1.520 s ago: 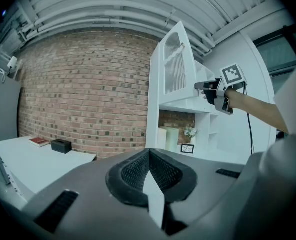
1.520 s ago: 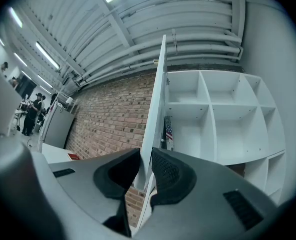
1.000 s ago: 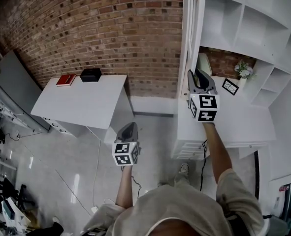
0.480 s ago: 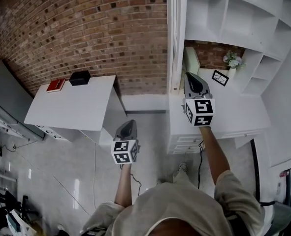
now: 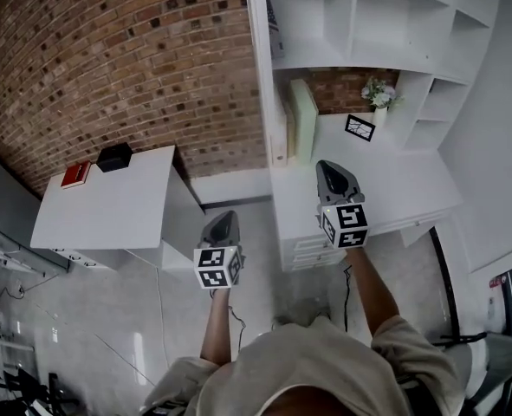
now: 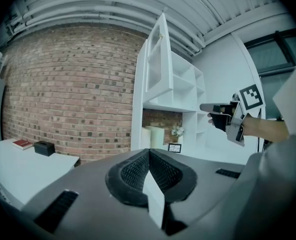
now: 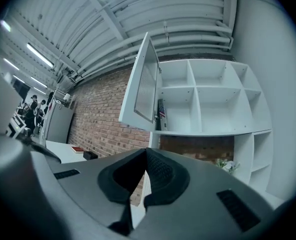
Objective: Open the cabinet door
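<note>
Overhead, cabinet door open, right tool below

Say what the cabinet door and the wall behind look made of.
Cabinet door: likely painted wood or board, with a smooth white frame; its greyer centre panel may be glass. Wall: bare brick, rough, in red-brown courses with pale mortar lines.

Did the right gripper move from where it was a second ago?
Yes. The right gripper drew back toward the person, away from the picture frame on the counter and from the edge of the open cabinet door.
</note>
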Demonstrator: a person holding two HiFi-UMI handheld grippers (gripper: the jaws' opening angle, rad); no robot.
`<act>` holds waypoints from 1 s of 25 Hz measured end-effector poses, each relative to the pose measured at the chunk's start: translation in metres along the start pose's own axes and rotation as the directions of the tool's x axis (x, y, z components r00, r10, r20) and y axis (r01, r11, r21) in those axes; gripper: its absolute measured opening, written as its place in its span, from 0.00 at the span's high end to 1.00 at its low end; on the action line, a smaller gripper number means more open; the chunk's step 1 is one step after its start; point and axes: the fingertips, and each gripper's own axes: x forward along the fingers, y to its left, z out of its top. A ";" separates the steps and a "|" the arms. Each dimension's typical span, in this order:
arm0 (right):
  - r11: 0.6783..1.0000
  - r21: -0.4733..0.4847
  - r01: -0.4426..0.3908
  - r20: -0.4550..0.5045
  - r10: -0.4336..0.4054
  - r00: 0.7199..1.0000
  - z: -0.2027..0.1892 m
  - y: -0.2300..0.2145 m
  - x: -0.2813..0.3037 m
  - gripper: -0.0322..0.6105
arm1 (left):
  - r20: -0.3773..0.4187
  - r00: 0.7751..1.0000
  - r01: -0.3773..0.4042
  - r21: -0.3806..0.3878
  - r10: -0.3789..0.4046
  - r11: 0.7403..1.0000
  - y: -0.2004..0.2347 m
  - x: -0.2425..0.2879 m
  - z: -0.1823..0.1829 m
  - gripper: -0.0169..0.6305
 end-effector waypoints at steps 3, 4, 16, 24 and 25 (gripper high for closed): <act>1.000 0.010 0.023 -0.035 -0.022 0.999 -0.018 -0.021 -0.013 0.93 | -0.009 1.000 0.023 0.001 -0.023 1.000 -0.019 0.016 0.002 0.93; 1.000 0.014 0.028 -0.050 -0.027 0.998 -0.026 -0.028 -0.018 0.93 | -0.013 1.000 0.028 0.001 -0.028 1.000 -0.026 0.021 0.001 0.93; 0.997 0.047 0.063 -0.146 -0.056 0.988 -0.082 -0.095 -0.067 0.93 | -0.011 1.000 0.024 0.004 -0.024 1.000 -0.073 0.061 0.011 0.93; 0.997 0.058 0.059 -0.185 -0.047 0.982 -0.104 -0.112 -0.082 0.93 | -0.012 1.000 0.019 -0.001 -0.019 1.000 -0.089 0.078 0.009 0.93; 0.997 0.060 0.057 -0.186 -0.045 0.981 -0.105 -0.113 -0.082 0.93 | -0.014 1.000 0.018 -0.002 -0.018 1.000 -0.091 0.079 0.008 0.93</act>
